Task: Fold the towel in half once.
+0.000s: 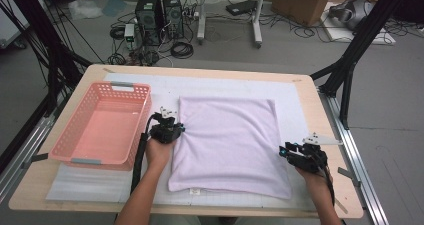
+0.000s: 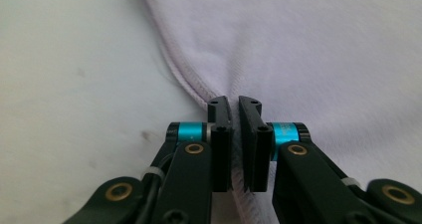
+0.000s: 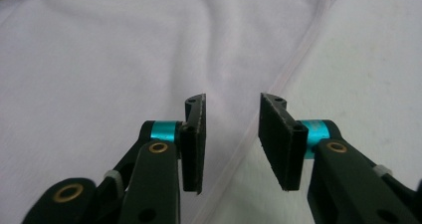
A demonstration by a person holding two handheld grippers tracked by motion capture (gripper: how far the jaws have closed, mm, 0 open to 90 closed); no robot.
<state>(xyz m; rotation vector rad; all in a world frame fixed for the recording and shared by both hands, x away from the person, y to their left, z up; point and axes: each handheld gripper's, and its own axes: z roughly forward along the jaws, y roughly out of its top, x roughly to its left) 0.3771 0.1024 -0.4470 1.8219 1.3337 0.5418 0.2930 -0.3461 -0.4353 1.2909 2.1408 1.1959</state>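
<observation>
The surface [image 1: 310, 110] carries a white mat, and on the mat lies a pale lilac cloth [image 1: 227, 145], folded to a near square and spread flat in the middle. To its left, just beside it but apart, stands an empty pink basket [image 1: 75, 150].

The step in hand seems to be the taking of the cloth by two opposite edges – a grasp before a fold or a lift. The two sides are not at the same stage.

The left tool [image 1: 167, 130] sits at the left edge of the cloth, about halfway along it. In the left gripper view its jaws are pressed together on the hemmed edge [image 2: 196, 87], and the fabric puckers into a small ridge just ahead of them, so this side is already pinched.

The right tool [image 1: 300, 154] is at the right edge, nearer to the person. In the right gripper view its jaws stand spread, with the edge of the cloth [image 3: 298, 55] running between them; the pads [image 3: 199, 144] do not press on anything yet.

The next move, as I judge it, calls for the right tool to sink a little and close on that edge – catching all the layers, not only the top one. Only then both hands can raise or fold the cloth evenly; if one side is lifted alone, the cloth will likely drag and lose its shape.
</observation>
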